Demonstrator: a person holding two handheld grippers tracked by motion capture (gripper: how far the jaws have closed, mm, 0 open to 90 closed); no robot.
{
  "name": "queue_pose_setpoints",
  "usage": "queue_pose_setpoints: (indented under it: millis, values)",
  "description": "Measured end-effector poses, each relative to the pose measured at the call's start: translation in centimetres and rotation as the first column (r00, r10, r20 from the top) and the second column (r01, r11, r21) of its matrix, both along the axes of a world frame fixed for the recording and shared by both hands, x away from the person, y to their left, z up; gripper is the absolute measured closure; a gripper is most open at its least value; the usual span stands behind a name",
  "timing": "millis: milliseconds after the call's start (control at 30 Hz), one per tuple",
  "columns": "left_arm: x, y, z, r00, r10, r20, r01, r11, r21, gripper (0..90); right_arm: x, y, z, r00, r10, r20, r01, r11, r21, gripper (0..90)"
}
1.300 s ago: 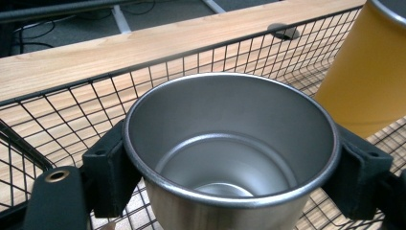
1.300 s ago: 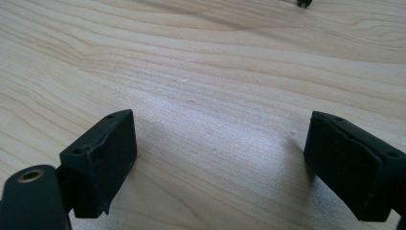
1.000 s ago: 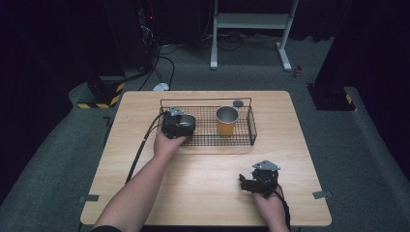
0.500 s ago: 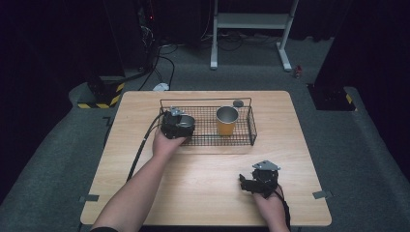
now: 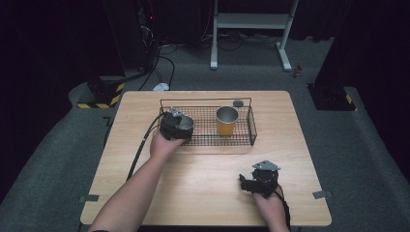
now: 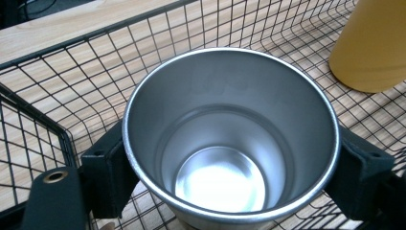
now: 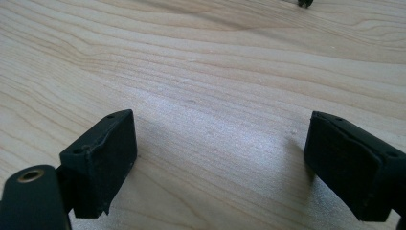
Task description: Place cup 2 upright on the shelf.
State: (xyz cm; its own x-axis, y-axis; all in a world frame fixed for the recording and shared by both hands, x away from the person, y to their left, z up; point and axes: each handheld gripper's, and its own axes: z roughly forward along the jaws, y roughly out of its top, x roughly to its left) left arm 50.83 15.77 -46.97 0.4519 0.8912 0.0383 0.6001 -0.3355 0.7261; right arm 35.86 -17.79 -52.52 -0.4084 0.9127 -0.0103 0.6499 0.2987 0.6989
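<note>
Clamping the steel cup [image 6: 230, 143] by its sides at the wire basket's [image 5: 251, 126] left end, the left gripper [image 5: 176, 126] probably holds something light, rigid, slippery; grip below the rim

Left hand-held gripper [image 5: 177, 126] clamped and extended forward; right hand-held gripper [image 5: 255, 183] wide-jawed, low.

Silver steel cup [image 6: 230, 143], bright bare metal inside. Yellow cup [image 5: 226, 121], silver rim. Black wire basket [image 5: 251, 126], square grid mesh. Pale wood-grain table [image 5: 203, 183]. Black pads [image 7: 100, 158]. Small grey disc [image 5: 238, 103] at table's far edge.
</note>
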Motion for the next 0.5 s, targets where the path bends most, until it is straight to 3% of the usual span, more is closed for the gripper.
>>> queue_pose_setpoints:
  millis: [500]
  values:
    - [0.00, 0.13, 0.08, 0.9999, 0.014, -0.008, -0.014, 0.9999, -0.003, 14.7, 0.00, 0.00, 0.00, 1.0000, 0.000, 0.000, 0.000, 1.0000, 0.000, 11.1]
